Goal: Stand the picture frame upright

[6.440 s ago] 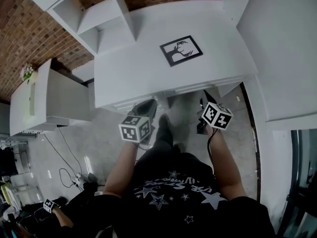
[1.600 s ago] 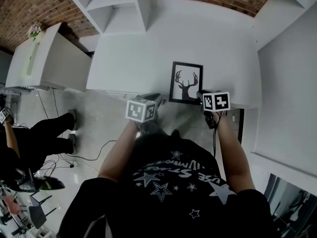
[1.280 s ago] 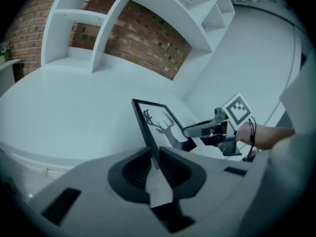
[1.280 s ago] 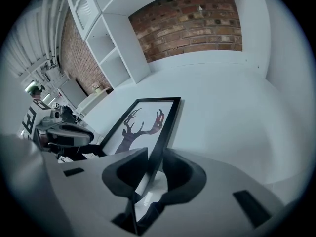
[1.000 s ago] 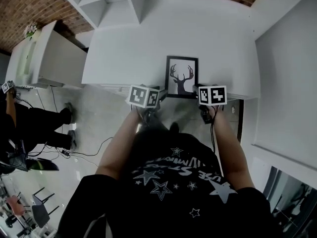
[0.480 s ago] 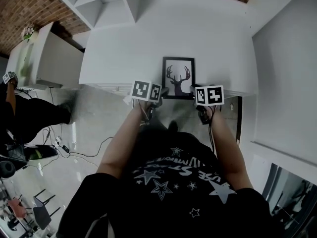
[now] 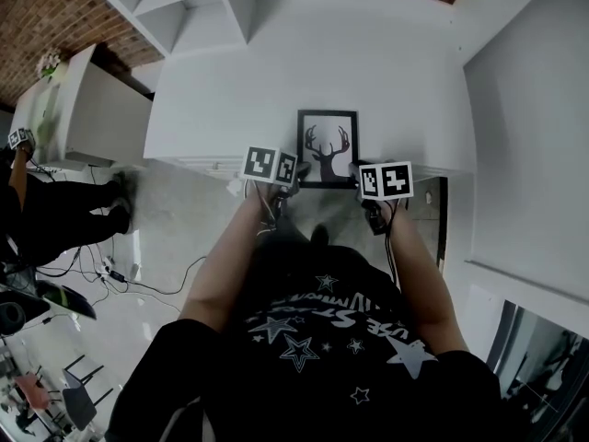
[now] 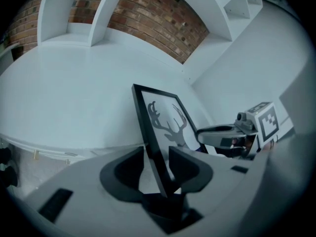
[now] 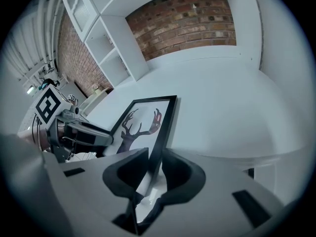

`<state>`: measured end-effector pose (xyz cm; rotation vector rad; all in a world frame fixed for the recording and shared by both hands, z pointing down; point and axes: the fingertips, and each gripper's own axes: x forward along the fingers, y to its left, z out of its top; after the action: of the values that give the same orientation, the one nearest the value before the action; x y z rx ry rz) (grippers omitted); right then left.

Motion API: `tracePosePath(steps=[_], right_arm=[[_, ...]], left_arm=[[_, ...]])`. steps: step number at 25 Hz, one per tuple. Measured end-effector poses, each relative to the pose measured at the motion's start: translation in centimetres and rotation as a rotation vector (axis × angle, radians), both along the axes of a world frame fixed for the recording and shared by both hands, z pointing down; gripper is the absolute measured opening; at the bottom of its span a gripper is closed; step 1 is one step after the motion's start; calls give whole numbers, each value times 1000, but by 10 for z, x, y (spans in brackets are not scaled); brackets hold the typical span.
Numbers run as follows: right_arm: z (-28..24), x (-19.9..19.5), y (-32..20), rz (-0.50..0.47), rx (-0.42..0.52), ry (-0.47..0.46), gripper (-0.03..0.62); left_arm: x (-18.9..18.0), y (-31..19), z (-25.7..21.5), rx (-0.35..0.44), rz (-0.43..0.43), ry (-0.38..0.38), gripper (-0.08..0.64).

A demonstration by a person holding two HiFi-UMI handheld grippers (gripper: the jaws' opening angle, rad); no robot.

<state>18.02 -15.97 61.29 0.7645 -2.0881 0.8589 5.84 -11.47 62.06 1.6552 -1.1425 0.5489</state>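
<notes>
A black picture frame (image 7: 327, 147) with a deer-antler print lies on the white table (image 7: 276, 81), and its near end reaches past the front edge. My left gripper (image 7: 297, 173) is at its near left corner. In the left gripper view the frame's left edge (image 8: 148, 127) runs between the left gripper's (image 8: 157, 154) jaws, with a gap showing beside it. My right gripper (image 7: 357, 173) is at the near right corner. In the right gripper view the right gripper's (image 9: 155, 157) pads press on the frame's right edge (image 9: 165, 122). Each gripper view shows the other gripper across the print.
White open shelving (image 7: 184, 17) stands at the back left against a brick wall (image 7: 46, 26). A white cabinet (image 7: 92, 109) is left of the table and a tall white panel (image 7: 525, 109) right of it. Another person's legs (image 7: 64, 219) and cables are on the floor at left.
Both grippers came up from below the table edge to the frame's near corners. Over the last second the left gripper slid right onto the frame's left edge. The right one kept still.
</notes>
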Motion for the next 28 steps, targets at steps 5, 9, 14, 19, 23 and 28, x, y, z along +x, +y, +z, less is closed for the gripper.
tracePosePath(steps=[5, 9, 14, 19, 23, 28], right_arm=[[0, 1, 1, 1, -4, -2, 94], [1, 2, 2, -1, -6, 4, 91], [8, 6, 3, 8, -19, -2, 63], [9, 8, 0, 29, -36, -55, 63], [9, 7, -1, 19, -30, -63, 63], [-4, 14, -17, 70, 75, -71, 63]], left_arm=[[3, -3, 3, -8, -18, 22, 158], [1, -3, 4, -4, -22, 8, 142], [-3, 1, 11, -21, -56, -5, 95], [-2, -2, 12, -18, -79, 4, 89], [-3, -2, 12, -11, -92, 17, 87], [-2, -3, 10, -9, -107, 31, 87]])
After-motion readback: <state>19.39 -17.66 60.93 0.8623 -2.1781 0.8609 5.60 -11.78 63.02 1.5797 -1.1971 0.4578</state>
